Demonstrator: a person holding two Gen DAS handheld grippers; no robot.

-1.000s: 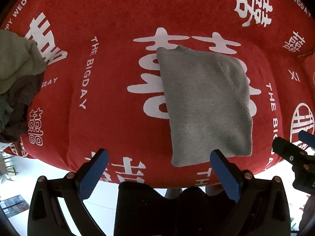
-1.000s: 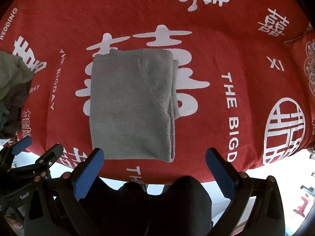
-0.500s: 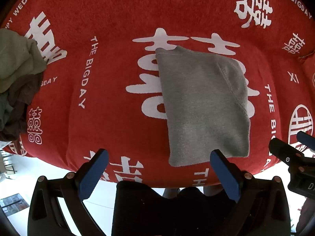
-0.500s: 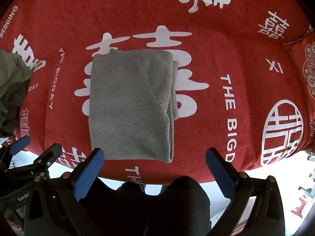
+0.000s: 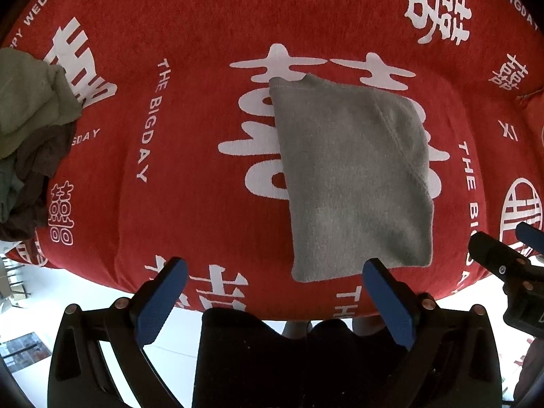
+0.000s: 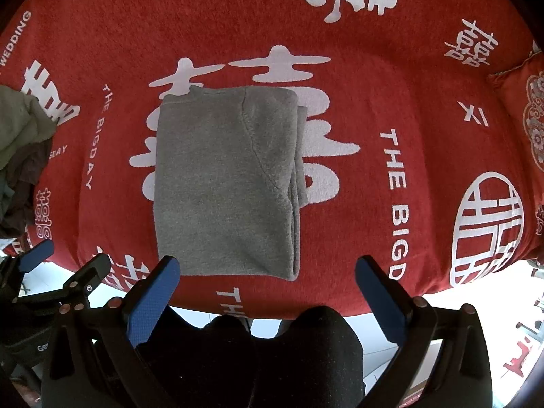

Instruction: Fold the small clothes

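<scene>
A grey garment [image 5: 353, 176] lies folded into a flat rectangle on the red printed blanket [image 5: 190, 156]; it also shows in the right wrist view [image 6: 227, 183]. My left gripper [image 5: 272, 272] is open and empty, held above the near edge of the blanket, with its right fingertip over the garment's near corner. My right gripper [image 6: 267, 272] is open and empty above the garment's near edge. Each gripper shows at the other view's edge: the right one [image 5: 510, 258] and the left one [image 6: 61, 272].
A pile of crumpled green and brown clothes [image 5: 30, 129] lies at the left edge of the blanket, also in the right wrist view [image 6: 20, 149]. A red patterned cushion [image 6: 523, 119] sits at the right. My dark-clothed knees [image 6: 272, 346] are below the blanket's edge.
Both grippers have stayed open and drifted slightly; the garment appears a little higher and more to the left in the left wrist view. The garment itself lies unchanged.
</scene>
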